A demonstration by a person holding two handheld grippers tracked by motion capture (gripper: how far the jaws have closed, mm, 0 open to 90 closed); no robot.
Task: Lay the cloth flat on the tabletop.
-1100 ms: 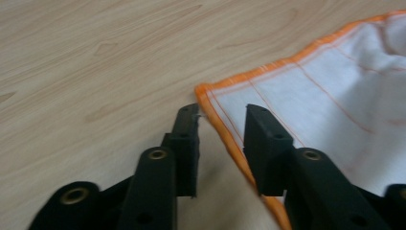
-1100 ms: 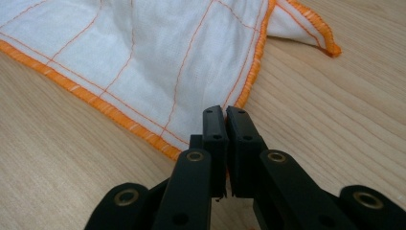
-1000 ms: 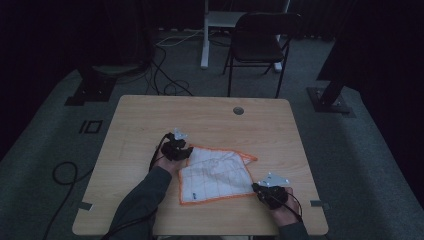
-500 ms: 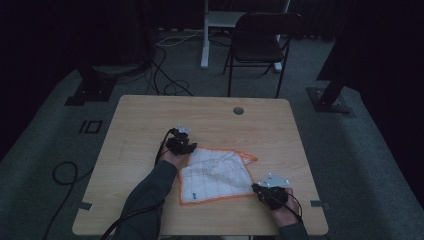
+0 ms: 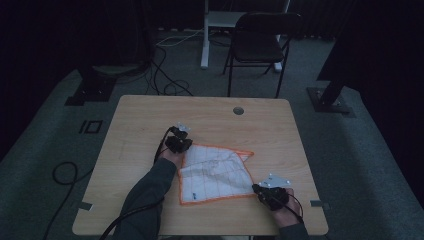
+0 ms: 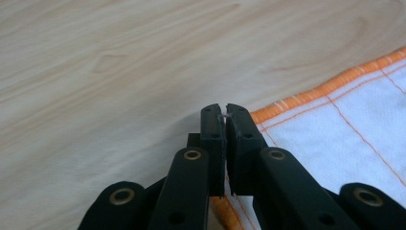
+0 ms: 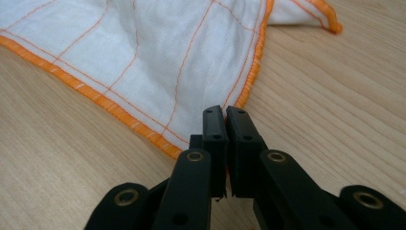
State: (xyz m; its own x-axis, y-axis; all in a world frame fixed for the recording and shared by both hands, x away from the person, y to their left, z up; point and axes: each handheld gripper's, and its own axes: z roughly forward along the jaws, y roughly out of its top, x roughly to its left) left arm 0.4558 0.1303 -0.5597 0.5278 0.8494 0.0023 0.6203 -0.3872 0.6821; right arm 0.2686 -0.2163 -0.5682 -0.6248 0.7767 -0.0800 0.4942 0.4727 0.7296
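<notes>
High view: very dim, underexposed; room beyond my table (image 5: 150, 130) falls to near black, detail muddy. Both gripper views: bright, even, soft light, no glare, faint shadows under my jaws. Cloth (image 7: 143, 52) weave sharp mid-frame; my jaw bases near the lens slightly soft.

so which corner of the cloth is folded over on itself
The far right corner of the cloth, toward the chair: its orange hem doubles back over the white. The left claw and right claw each pinch a flat corner.
</notes>
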